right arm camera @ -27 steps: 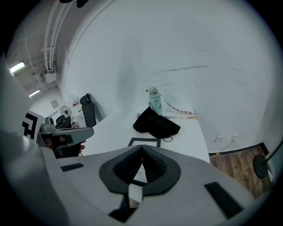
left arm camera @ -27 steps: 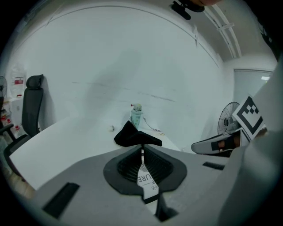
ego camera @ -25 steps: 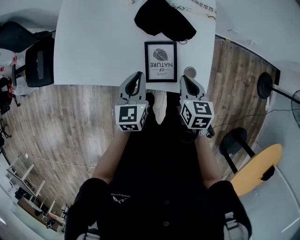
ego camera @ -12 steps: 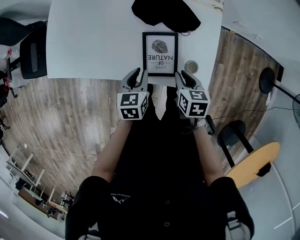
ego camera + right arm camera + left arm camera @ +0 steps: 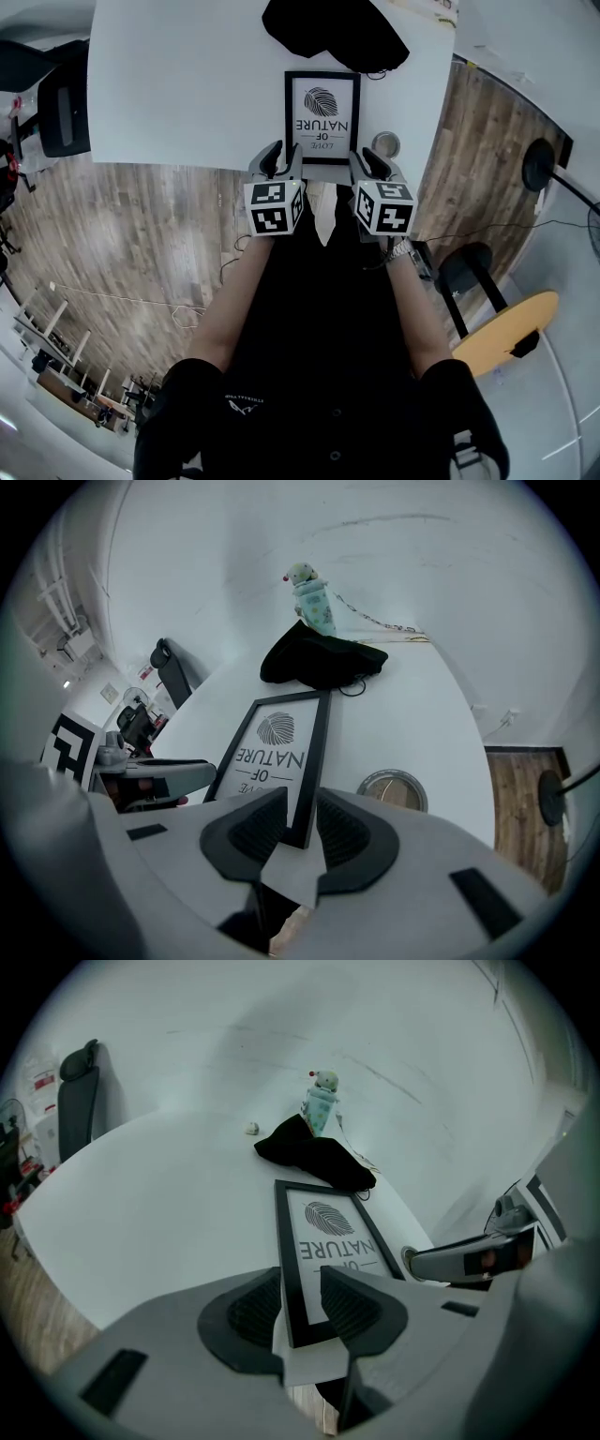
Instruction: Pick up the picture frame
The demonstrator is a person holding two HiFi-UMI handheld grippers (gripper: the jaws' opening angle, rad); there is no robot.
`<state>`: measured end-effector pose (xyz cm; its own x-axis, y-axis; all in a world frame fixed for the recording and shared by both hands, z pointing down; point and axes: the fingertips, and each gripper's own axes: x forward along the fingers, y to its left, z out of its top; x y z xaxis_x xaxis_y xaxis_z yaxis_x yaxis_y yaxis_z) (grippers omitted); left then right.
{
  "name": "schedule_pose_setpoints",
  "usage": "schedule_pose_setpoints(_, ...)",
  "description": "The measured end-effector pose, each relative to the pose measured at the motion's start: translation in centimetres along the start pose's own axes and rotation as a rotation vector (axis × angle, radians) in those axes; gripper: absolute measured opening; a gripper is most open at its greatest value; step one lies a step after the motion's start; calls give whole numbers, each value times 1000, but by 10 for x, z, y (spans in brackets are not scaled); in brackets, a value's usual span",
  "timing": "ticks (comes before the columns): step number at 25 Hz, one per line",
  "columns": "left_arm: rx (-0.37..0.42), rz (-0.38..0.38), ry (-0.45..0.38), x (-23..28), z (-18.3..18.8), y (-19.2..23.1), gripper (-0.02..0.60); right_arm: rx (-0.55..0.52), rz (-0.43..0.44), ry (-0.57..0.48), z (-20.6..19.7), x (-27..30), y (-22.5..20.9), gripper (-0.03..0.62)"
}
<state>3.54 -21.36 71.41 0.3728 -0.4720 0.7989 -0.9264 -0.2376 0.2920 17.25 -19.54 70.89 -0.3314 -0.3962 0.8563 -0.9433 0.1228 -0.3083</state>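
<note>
Sits at the approach stage, grasp and lift undone, with picture frame (image 5: 322, 117) flat at the white bench's (image 5: 187, 84) near edge and left tongs (image 5: 284, 157) and right tongs (image 5: 368, 161) opening, one near corner between each pair, unclamped.

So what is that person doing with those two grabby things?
A person holds a gripper in each hand at the near edge of a white table. A picture frame lies flat there, with a black cloth behind it. The left gripper is at the frame's near left corner and the right gripper at its near right corner. Both pairs of jaws are opening, with the frame's edge between them. Nothing is squeezed or lifted yet.
</note>
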Motion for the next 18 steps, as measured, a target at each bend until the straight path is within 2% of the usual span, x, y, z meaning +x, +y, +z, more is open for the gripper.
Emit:
schedule_pose_setpoints(5, -45, 19, 54, 16, -7, 9, 115, -8, -2, 38, -3, 14, -5, 98)
schedule_pose_setpoints(18, -29, 32, 98, 23, -7, 10, 115, 1, 11, 91, 1, 33, -4, 101)
